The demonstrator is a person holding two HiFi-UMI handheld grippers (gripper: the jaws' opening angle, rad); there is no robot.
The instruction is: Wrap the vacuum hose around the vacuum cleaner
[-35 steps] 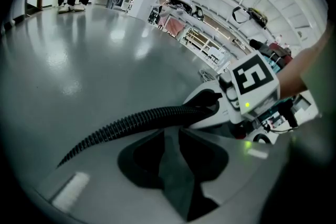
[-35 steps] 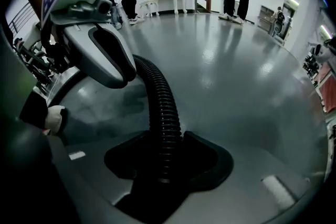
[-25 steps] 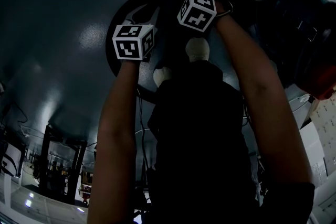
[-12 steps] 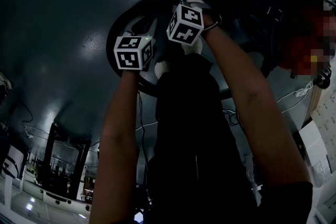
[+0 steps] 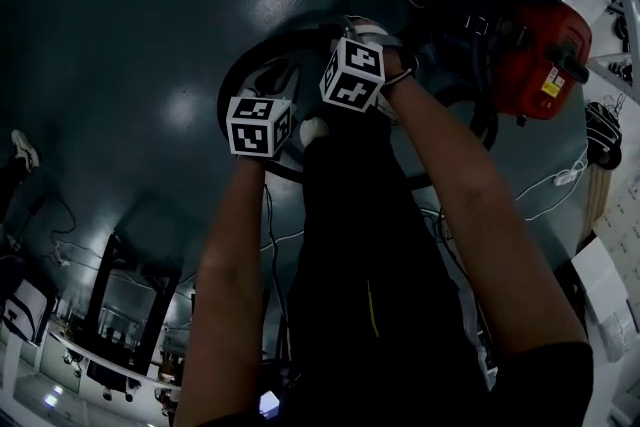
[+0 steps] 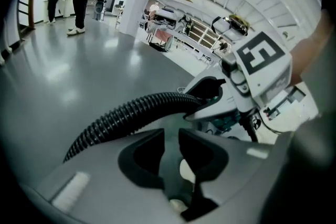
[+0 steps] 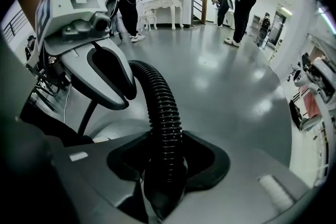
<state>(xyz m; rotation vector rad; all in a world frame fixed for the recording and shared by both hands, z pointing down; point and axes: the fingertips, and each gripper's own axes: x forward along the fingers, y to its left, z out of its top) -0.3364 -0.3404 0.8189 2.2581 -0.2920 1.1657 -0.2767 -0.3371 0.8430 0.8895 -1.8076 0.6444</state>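
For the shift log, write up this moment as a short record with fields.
Right gripper: shut on the black corrugated vacuum hose
Left gripper: jaws slightly apart; the hose runs ahead of them, apparently not between
Hose path: arcs from the right gripper past the left gripper
Vacuum cleaner: red, on the grey floor, apart from both grippers

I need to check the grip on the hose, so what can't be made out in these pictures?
What the tongs of the left gripper pinch, if anything: dark, blurred in its own view.
Head view: the tongs, hidden under the marker cubes.
Where the hose meets the vacuum cleaner: lost in shadow, head view.
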